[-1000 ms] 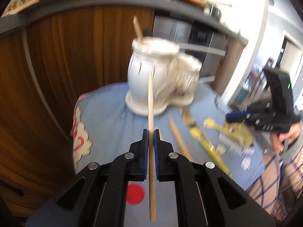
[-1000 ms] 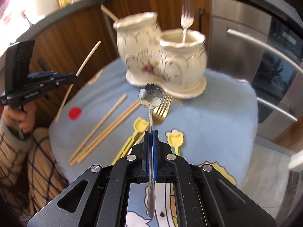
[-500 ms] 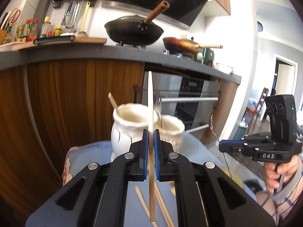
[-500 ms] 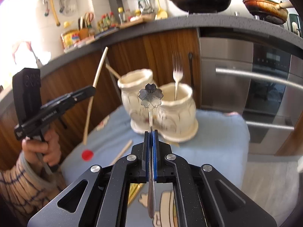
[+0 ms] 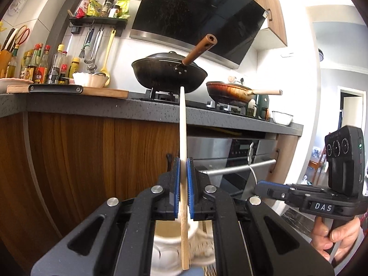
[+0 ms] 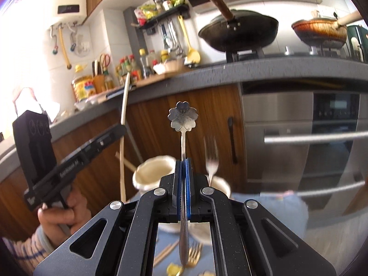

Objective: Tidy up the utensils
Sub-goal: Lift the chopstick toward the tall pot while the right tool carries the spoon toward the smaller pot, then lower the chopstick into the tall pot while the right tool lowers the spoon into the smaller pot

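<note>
A person's two handheld grippers are raised in front of a kitchen counter, each clamped on a utensil. The left gripper [image 5: 183,161] is clenched on a wooden chopstick [image 5: 182,124], which stands nearly upright between the blue pads, its tip reaching up in front of the black wok [image 5: 170,74] on the stove. Below the jaws sits the cream ceramic utensil holder [image 5: 170,248], blurred; the chopstick's lower end shows over its left cup.

The right gripper [image 6: 183,163] is clamped on a metal spoon with a flower-shaped end [image 6: 183,119] — flower end up, the rest of it running down between the fingers. Behind it stand the holder's two cups [image 6: 154,172]: a silver fork [image 6: 211,154] stands in the right one, a chopstick leans in the left. Under the gripper, on the blue cloth [image 6: 271,209], lie a gold fork [image 6: 194,254] and more chopsticks [image 6: 165,253]. A yellow piece lies just beside the gold fork — too little shows to name it.
</note>
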The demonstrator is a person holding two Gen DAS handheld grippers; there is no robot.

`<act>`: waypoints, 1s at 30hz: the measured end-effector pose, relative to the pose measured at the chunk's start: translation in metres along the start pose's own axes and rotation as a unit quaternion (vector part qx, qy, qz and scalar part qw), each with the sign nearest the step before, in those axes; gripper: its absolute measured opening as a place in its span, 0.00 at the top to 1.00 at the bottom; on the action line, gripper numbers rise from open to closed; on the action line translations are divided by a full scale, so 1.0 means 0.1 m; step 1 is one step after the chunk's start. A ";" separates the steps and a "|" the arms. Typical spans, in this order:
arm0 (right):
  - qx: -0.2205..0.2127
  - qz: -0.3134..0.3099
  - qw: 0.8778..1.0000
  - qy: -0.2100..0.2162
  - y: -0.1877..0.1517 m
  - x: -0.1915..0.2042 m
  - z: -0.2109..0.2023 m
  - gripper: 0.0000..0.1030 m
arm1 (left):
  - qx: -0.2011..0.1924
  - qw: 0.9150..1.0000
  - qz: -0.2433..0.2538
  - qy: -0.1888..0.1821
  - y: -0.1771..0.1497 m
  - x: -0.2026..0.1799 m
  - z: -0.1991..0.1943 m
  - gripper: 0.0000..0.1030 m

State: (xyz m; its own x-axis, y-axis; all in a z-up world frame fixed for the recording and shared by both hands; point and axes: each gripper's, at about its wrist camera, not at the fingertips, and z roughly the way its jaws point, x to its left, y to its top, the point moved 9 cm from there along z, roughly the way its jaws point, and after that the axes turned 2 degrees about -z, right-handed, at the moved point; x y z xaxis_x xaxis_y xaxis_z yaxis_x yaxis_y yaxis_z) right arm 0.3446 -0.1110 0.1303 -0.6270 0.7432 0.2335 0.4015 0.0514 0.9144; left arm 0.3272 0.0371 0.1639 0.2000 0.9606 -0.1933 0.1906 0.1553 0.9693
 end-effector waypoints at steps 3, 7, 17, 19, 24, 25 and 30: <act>-0.019 0.007 1.000 0.003 0.13 -0.05 0.07 0.96 | -0.015 1.000 -0.007 0.004 0.10 0.03 0.10 0.94; -0.035 0.009 0.999 -0.004 0.24 -0.11 0.19 0.96 | -0.036 0.999 -0.004 0.014 0.21 0.05 0.18 0.94; -0.052 0.005 0.998 -0.036 0.29 -0.25 0.46 0.96 | -0.047 0.997 0.030 0.059 0.04 0.05 0.40 0.94; -0.051 0.004 0.998 -0.043 0.26 -0.28 0.51 0.96 | -0.041 0.996 0.037 0.063 -0.04 0.04 0.44 0.94; -0.039 -0.002 0.998 -0.052 0.13 -0.30 0.63 0.96 | -0.032 0.996 0.050 0.073 -0.18 0.00 0.47 0.94; -0.035 -0.005 0.998 -0.053 0.09 -0.29 0.65 0.96 | -0.031 0.995 0.052 0.077 -0.20 0.00 0.48 0.94; -0.016 -0.018 0.998 -0.061 -0.09 -0.26 0.71 0.96 | -0.007 0.994 0.058 0.092 -0.36 0.02 0.48 0.94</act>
State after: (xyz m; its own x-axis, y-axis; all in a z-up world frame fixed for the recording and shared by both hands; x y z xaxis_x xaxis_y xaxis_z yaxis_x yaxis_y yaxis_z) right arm 0.4047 -0.0830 0.0929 -0.5539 0.8171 0.1597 0.3578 0.0604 0.9319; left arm 0.3672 0.0218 0.1213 0.0407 0.9979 -0.0509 0.1621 0.0436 0.9858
